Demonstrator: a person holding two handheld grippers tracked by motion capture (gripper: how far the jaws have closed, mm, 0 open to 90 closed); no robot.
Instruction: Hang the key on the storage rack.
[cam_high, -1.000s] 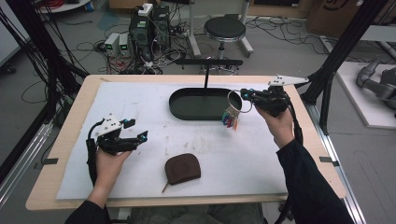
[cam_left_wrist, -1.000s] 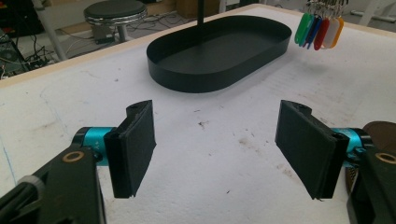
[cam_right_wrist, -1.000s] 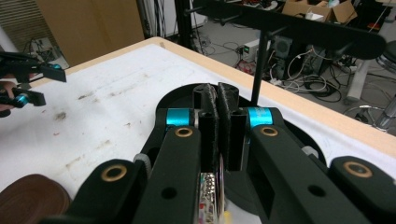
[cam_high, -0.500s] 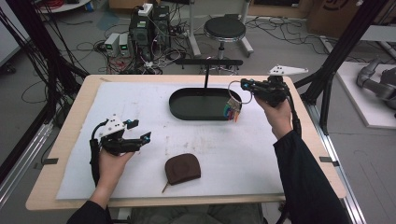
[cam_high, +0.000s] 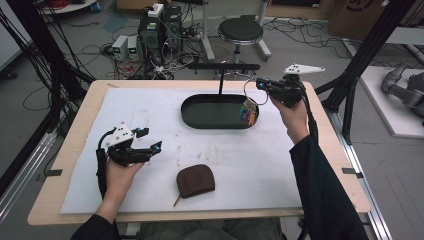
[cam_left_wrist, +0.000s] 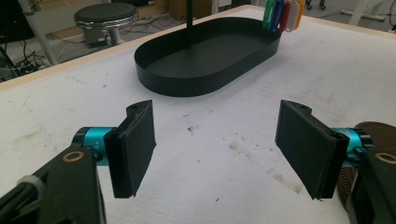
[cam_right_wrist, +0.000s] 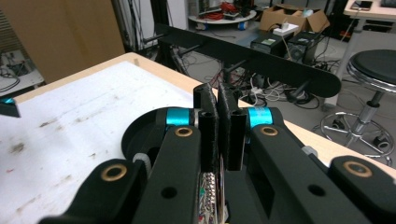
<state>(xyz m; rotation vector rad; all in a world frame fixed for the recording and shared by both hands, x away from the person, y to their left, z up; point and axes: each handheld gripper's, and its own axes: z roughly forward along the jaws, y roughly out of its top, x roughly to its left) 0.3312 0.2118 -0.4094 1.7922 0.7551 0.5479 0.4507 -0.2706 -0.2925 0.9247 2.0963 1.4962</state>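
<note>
Above the right end of the black tray (cam_high: 210, 117), the right gripper (cam_high: 261, 84) hangs with its fingers (cam_right_wrist: 208, 105) pinched nearly together on a key ring (cam_high: 248, 89). A bunch of coloured key tags (cam_high: 249, 114) dangles from that ring, below the fingers, just over the tray's rim at about 4 o'clock of the tray. At 12 o'clock of the gripper, a black crossbar (cam_right_wrist: 261, 63) on a thin post (cam_high: 220, 82) rises from the tray's far side, close to the fingers. At 8 o'clock on the bench (cam_high: 75, 212), well apart, the left gripper (cam_high: 156, 146) is held low over the white mat (cam_high: 150, 110), its fingers (cam_left_wrist: 135, 144) wide apart and empty. A brown pouch (cam_high: 196, 180) lies at 4 o'clock of it, near the bench's front edge.
</note>
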